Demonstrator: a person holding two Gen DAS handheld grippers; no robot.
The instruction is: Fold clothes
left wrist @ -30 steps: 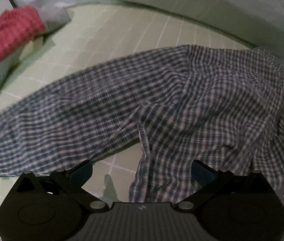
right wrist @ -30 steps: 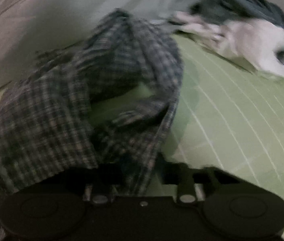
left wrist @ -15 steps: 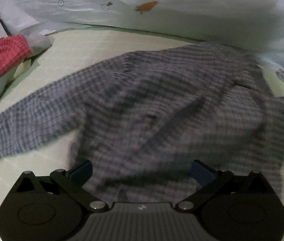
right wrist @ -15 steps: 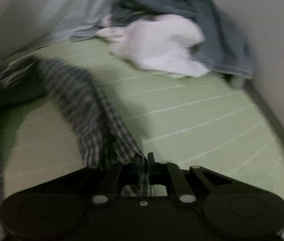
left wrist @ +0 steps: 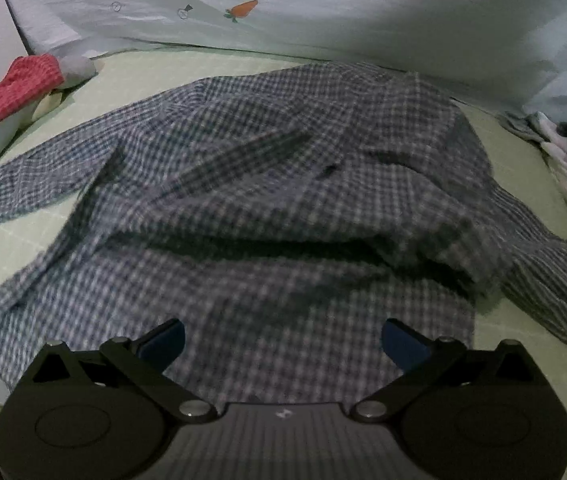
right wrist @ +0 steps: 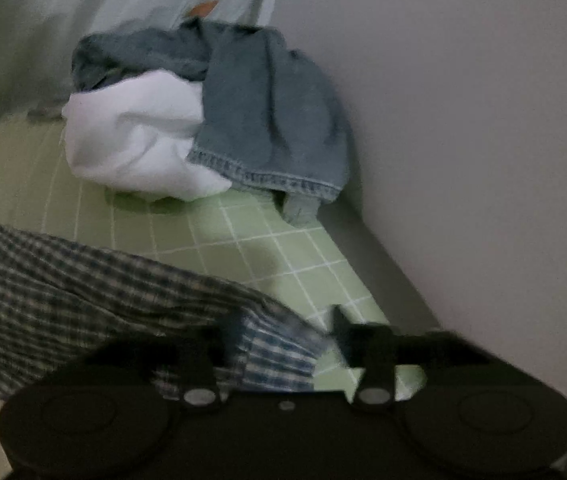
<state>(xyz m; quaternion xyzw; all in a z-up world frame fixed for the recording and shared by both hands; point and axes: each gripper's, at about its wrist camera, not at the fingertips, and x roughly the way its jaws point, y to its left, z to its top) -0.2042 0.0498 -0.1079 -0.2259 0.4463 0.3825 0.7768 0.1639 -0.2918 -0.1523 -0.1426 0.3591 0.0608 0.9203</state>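
Soft checked shirt (left wrist: 267, 208) rumpled on gridded green sheet (right wrist: 251, 232), both hand-held grippers spread.

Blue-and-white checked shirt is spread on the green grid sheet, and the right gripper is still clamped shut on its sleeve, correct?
Not quite. The right-wrist view shows the right gripper open, its jaws having just opened around the sleeve. The blue-and-white checked shirt does lie spread on the green grid sheet.

Blue-and-white checked shirt (left wrist: 283, 200) spread rumpled on green gridded sheet, sleeves out to both sides
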